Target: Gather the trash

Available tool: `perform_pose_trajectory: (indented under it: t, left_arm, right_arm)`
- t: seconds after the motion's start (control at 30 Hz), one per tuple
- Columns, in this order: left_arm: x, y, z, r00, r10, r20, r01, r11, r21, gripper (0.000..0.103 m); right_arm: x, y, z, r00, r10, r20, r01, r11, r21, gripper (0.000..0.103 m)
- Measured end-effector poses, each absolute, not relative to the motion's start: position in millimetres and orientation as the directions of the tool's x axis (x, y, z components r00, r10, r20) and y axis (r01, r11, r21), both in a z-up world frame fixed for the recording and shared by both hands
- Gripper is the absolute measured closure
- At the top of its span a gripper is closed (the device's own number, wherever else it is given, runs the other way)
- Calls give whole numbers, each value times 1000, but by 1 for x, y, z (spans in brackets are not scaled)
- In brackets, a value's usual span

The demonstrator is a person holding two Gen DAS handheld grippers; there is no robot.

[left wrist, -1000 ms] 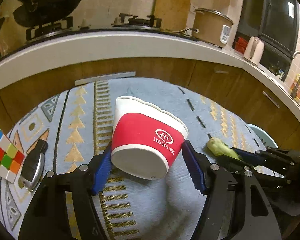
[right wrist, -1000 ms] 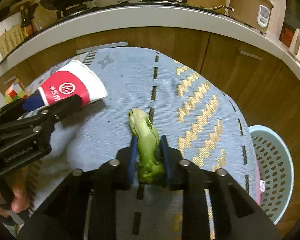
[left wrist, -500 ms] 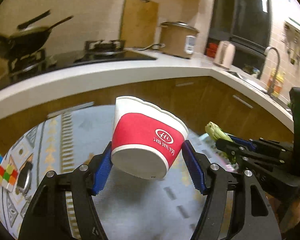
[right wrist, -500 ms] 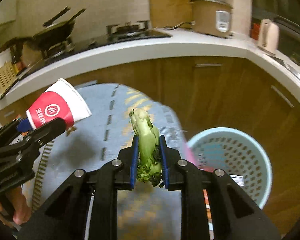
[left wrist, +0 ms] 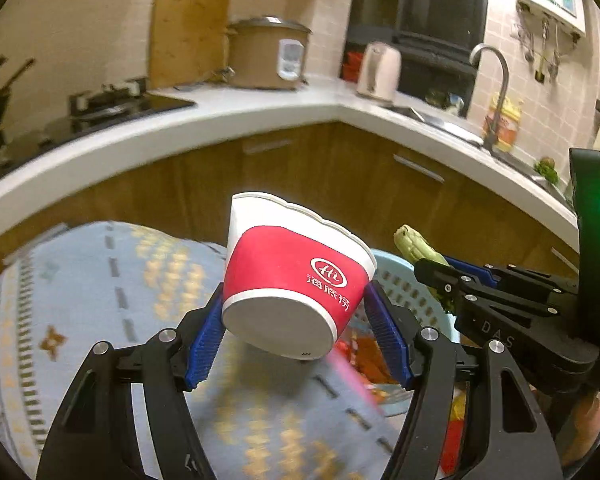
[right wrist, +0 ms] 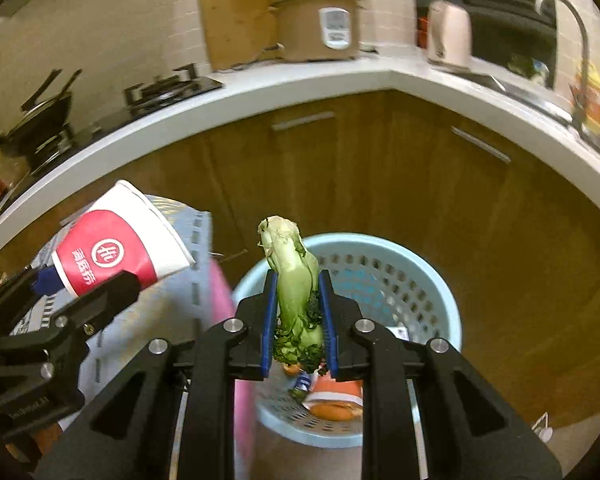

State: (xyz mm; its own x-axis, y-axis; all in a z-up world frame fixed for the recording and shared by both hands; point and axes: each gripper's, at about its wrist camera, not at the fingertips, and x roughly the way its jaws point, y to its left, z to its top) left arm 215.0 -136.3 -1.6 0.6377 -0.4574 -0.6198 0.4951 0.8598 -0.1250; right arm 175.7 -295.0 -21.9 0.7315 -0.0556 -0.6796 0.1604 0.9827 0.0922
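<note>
Left wrist view: left gripper [left wrist: 296, 344], blue pads [left wrist: 204, 340] clamped on either side of a red-and-white paper cup [left wrist: 292, 284]. The cup is tilted, base toward the camera, rim away and up; a white logo with Chinese characters shows on its red band. It is held in the air above the edge of a patterned blue rug [left wrist: 100, 300].

To the right in the same view: right gripper [left wrist: 448, 276], seen from the side, with a pale green vegetable stalk [left wrist: 414, 244] projecting from its fingers. Behind and below the cup: part of a light blue perforated basket [left wrist: 400, 280], with red and orange wrappers inside.

Right wrist view: right gripper [right wrist: 296, 320], jaws pressed together on a leafy green vegetable [right wrist: 294, 280]. The cut stem end points up and away; the dark, wilted leaves hang between the pads near the camera. The vegetable is held directly above the light blue basket [right wrist: 420, 280], which stands on the floor against wooden cabinets [right wrist: 380, 168]. Inside the basket: an orange-and-white wrapper [right wrist: 332, 396] and other small litter, not identifiable.

At left in this view: the paper cup [right wrist: 116, 240] in the left gripper [right wrist: 80, 284], raised beside the basket, over the rug.

Background: white countertop [right wrist: 300, 80], rice cooker [right wrist: 320, 24], cutting board [right wrist: 240, 16], kettle [right wrist: 448, 36], faucet [right wrist: 572, 32].
</note>
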Motion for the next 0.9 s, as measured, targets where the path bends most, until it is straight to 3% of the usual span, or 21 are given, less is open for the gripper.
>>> perform_pose_trajectory:
  t: [0.3, 0.43, 0.57, 0.7, 0.9]
  left_arm:
    - [229, -189, -40, 550, -452, -702, 526, 841, -129, 38]
    - [231, -201, -52, 529, -442, -724, 528, 840, -126, 37]
    - [234, -204, -55, 522, -441, -730, 522, 842, -135, 36]
    - [234, -198, -53, 536, -438, -722, 501, 853, -146, 24]
    - [227, -183, -44, 553, -445, -704, 484, 860, -162, 24]
  right_arm:
    - [186, -357, -76, 586, -108, -803, 320, 941, 107, 86]
    - [192, -371, -97, 535, -69, -842, 349, 925, 146, 86]
    - [192, -378, -106, 534, -27, -845, 354, 915, 195, 85]
    - [189, -378, -106, 536, -21, -844, 354, 913, 202, 84]
    - [181, -378, -94, 569, -19, -822, 343, 914, 216, 74]
